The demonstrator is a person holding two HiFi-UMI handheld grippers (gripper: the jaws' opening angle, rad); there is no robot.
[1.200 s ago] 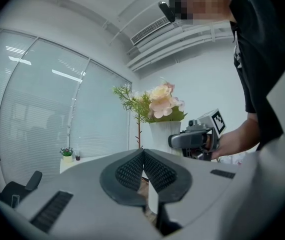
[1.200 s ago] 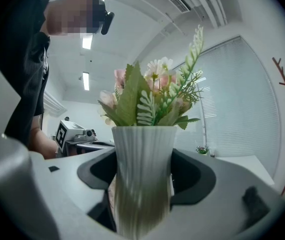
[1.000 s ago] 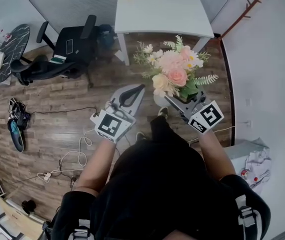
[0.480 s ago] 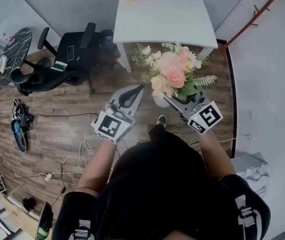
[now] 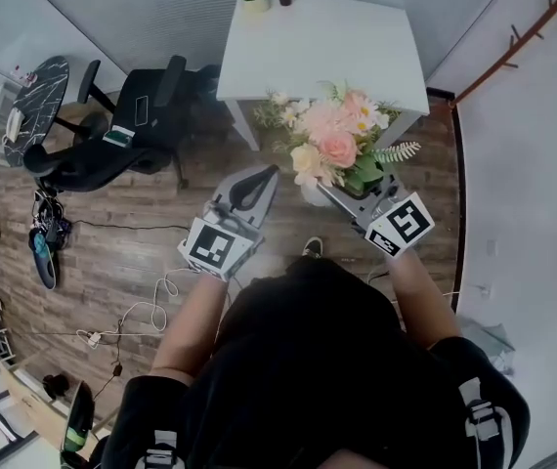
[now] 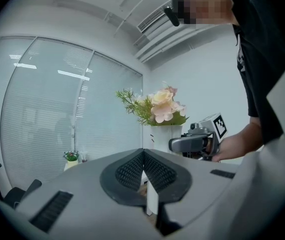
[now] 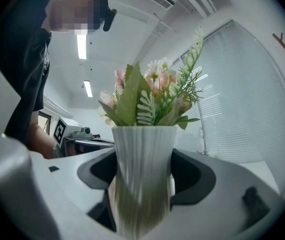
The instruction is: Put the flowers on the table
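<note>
1. Right gripper view: I see R hand-held gripper point(image 7: 145, 176) clamped on white ribbed vase point(image 7: 143, 146) w/ flowers point(image 5: 335, 145).
2. L hand-held gripper point(image 6: 143, 170): jaws together, empty.
3. Flowers held in air near table point(image 5: 327, 37) front edge, above wood floor point(image 5: 112, 233).

In right tongs point(image 5: 325, 191), vase point(image 7: 143, 169) of flowers point(image 5: 335, 145); left tongs point(image 5: 259, 176) alongside; table point(image 5: 318, 42) ahead, chair point(image 5: 132, 125) at its left.

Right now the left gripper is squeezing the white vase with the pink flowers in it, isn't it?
Not the left one. The right gripper is squeezing the white vase with the pink flowers in it; the right gripper view shows its jaws closed on the vase's sides. The left gripper is shut with nothing between its jaws.
</note>
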